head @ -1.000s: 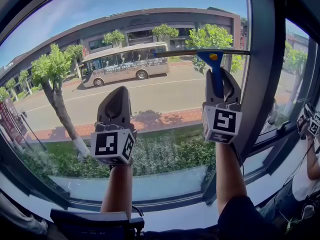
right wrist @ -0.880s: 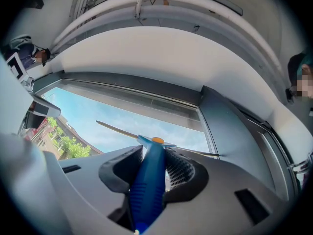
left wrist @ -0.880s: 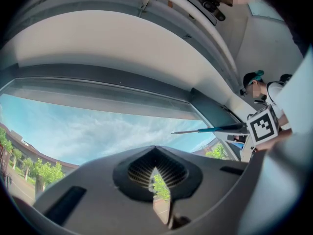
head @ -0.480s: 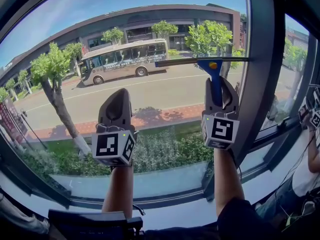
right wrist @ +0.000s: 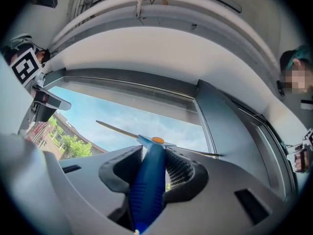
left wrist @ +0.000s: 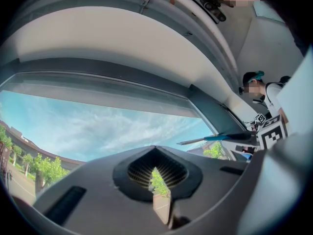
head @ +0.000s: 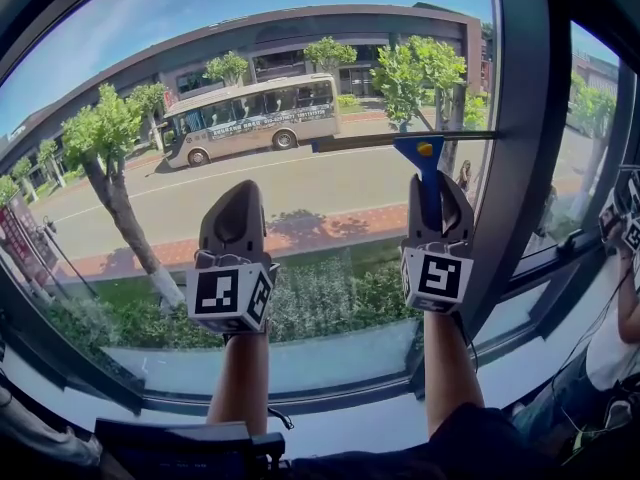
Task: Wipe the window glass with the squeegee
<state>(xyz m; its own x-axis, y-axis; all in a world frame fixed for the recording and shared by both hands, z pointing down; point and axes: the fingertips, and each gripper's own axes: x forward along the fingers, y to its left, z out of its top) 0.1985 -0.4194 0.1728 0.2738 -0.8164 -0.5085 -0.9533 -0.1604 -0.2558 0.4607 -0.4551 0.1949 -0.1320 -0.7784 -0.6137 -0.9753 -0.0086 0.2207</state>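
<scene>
A blue-handled squeegee [head: 428, 173] stands upright in my right gripper [head: 437, 200], which is shut on its handle. Its long dark blade [head: 400, 139] lies level against the window glass [head: 300, 88], at the pane's right side next to the dark mullion. In the right gripper view the blue handle [right wrist: 148, 185] runs up between the jaws to the blade [right wrist: 122, 130]. My left gripper [head: 233, 218] is held up to the left of it, near the glass, shut with nothing in it. In the left gripper view the squeegee [left wrist: 222, 138] shows at far right.
A dark vertical mullion [head: 515, 138] borders the pane on the right. The sill and lower frame [head: 300, 393] run below both arms. Another person [head: 620, 308] with grippers is at far right. Outside are trees, a road and a bus.
My right gripper has drawn the squeegee down the glass, the blade dropping from the treetop level to the road level. The left gripper has stayed almost still.
</scene>
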